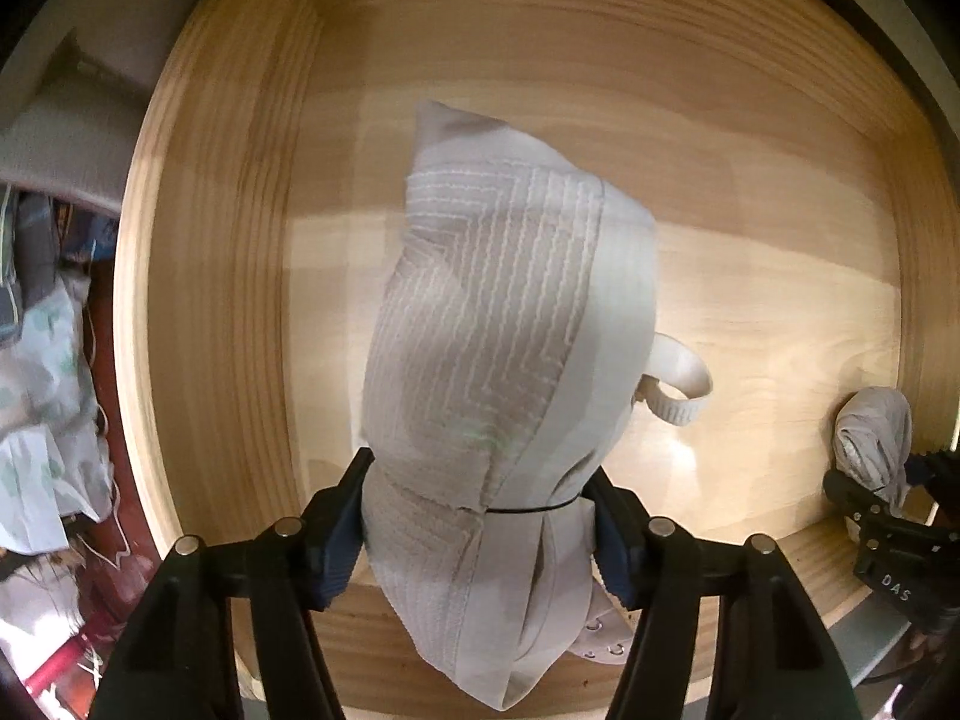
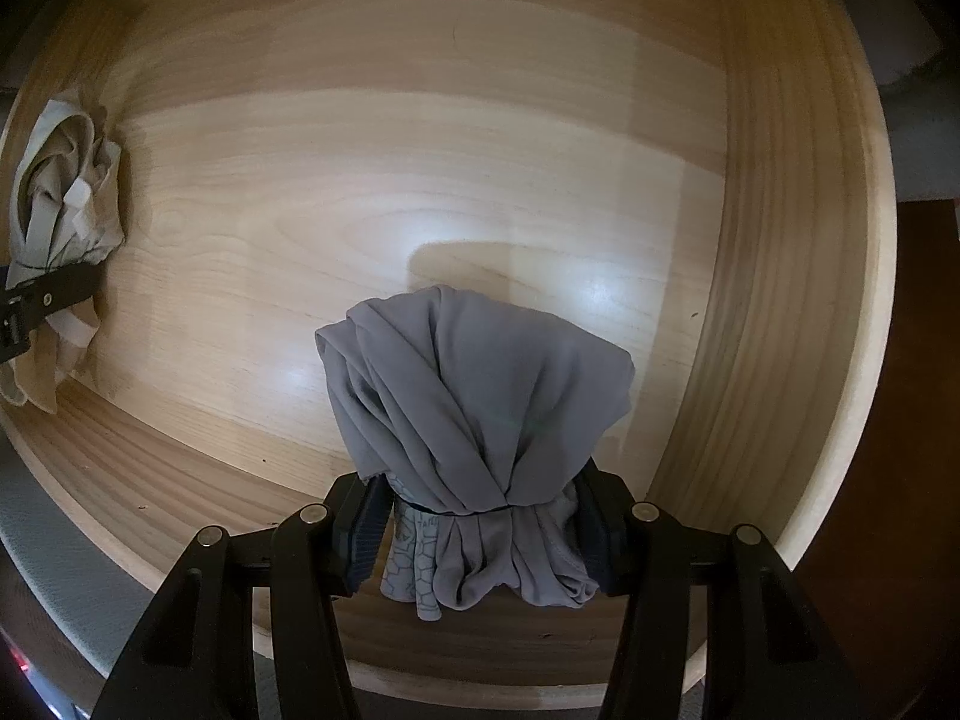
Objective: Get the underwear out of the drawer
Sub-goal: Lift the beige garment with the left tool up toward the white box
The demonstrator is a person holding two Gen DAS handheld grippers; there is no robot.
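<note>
Left wrist view: the left tool [image 1: 480,516] is clamped on a bunched beige undergarment [image 1: 498,324], held over the wooden drawer [image 1: 228,240]; its lower folds are cut off.

Right wrist view: the right tool [image 2: 480,525] pinches grey underwear [image 2: 480,384] above the bare drawer floor. Both look grasped, not yet carried clear.

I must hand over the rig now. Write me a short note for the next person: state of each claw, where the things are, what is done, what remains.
Left claw: shut on the beige ribbed underwear.
Right claw: shut on the grey underwear.
Both bundles are gripped above the wooden drawer; its visible floor shows no other garment.
Done: both pieces grasped.
Left: carry both out past the drawer front and put them down.
</note>
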